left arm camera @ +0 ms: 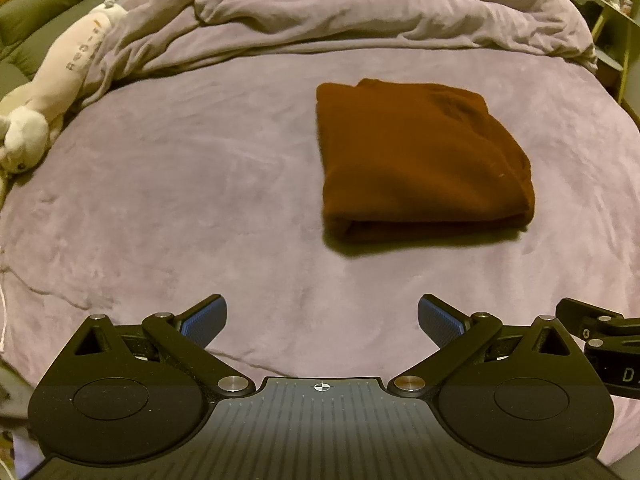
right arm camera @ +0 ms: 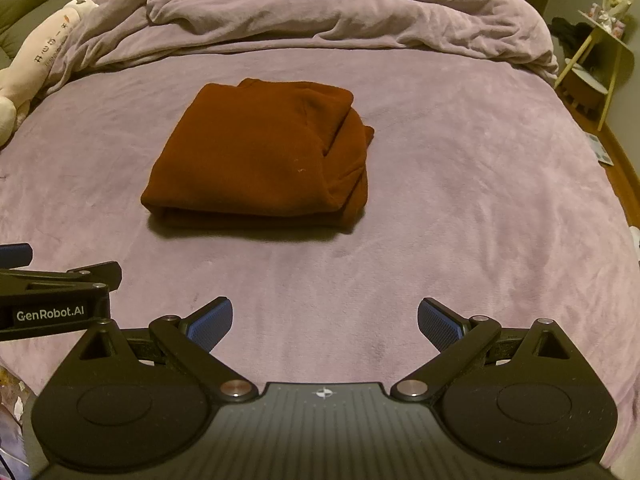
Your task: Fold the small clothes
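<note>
A rust-brown garment (left arm camera: 420,160) lies folded into a thick rectangle on the purple bed cover (left arm camera: 200,200). It also shows in the right wrist view (right arm camera: 260,156), with a sleeve or edge bulging at its right side. My left gripper (left arm camera: 322,320) is open and empty, held well short of the garment, which sits ahead and to its right. My right gripper (right arm camera: 325,320) is open and empty, with the garment ahead and to its left. The left gripper's side shows at the right wrist view's left edge (right arm camera: 56,292).
A rumpled purple duvet (left arm camera: 360,12) is bunched across the far end of the bed. A white plush toy (left arm camera: 52,92) lies along the bed's left edge. A small side table (right arm camera: 600,60) stands off the right side, beside the wooden floor.
</note>
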